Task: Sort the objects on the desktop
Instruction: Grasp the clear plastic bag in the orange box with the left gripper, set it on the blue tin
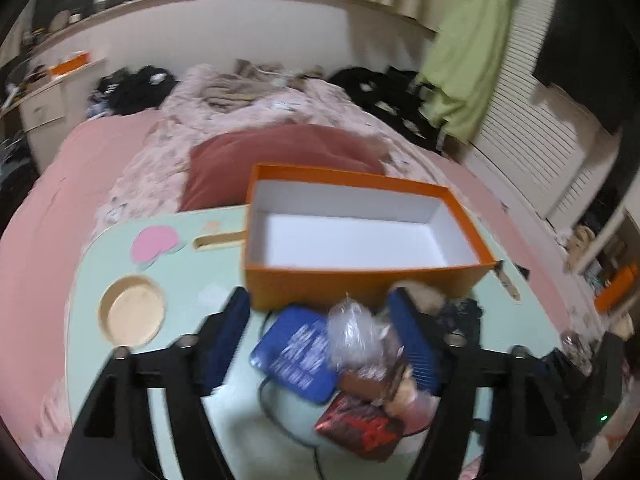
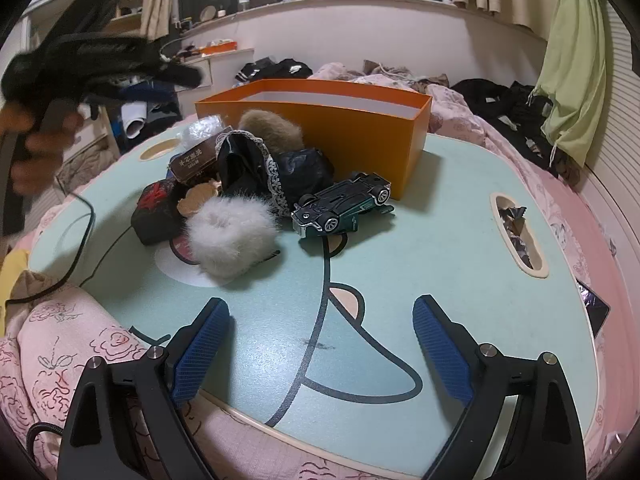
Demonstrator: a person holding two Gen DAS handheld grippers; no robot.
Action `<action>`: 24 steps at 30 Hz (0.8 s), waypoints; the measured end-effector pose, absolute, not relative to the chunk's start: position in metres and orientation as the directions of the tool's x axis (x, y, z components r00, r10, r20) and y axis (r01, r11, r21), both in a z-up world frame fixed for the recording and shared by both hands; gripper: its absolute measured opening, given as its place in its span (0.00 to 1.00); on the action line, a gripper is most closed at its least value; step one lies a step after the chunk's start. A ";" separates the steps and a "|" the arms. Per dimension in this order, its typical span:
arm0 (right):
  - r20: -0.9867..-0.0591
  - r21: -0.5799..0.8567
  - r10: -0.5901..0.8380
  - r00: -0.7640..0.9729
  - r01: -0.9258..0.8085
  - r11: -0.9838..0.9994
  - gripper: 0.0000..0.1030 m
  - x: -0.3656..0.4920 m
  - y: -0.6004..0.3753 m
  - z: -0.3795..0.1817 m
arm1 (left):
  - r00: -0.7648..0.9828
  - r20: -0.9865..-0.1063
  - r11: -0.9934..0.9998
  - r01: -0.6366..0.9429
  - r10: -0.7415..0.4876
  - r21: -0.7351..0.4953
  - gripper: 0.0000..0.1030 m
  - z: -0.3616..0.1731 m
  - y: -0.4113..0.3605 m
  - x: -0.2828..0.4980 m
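I see the orange box (image 1: 360, 276) standing open at the far side of the pale green worktop (image 2: 400, 264), its white interior bare. The pile of objects lies just in front of it: a blue pouch (image 1: 294, 354), a clear bag (image 1: 354, 330), a brown packet (image 1: 366, 380) and a red-black packet (image 1: 356, 428). In the right view, a white puff (image 2: 230, 234) sits at the near edge of the pile, and a toy car (image 2: 342, 208) lies upside down beside the box. My left hand-held gripper (image 1: 324, 340) is above the pile, jaws apart, gripping nothing. My right hand-held gripper (image 2: 320, 344) is over bare worktop, jaws wide apart, empty
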State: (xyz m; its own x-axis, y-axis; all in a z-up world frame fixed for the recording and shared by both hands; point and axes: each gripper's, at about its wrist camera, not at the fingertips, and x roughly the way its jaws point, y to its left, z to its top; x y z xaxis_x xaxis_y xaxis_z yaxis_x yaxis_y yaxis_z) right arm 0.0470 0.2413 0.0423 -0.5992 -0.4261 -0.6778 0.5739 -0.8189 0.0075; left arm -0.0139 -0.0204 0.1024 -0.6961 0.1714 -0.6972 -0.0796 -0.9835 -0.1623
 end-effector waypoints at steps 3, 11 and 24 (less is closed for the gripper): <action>-0.678 0.008 -0.426 -0.599 0.574 -0.819 0.91 0.047 0.241 0.042 | -0.659 -0.750 -0.997 0.000 0.054 -0.072 0.75 0.084 -0.021 0.001; -0.684 0.006 -0.419 -0.596 0.571 -0.821 0.96 0.046 0.239 0.041 | -0.649 -0.753 -0.974 0.085 0.105 -0.209 1.00 0.035 -0.028 0.048; -0.695 0.006 -0.410 -0.591 0.565 -0.825 0.97 0.043 0.234 0.039 | -0.594 -0.803 -0.998 0.067 -0.039 -0.001 1.00 0.023 0.001 0.035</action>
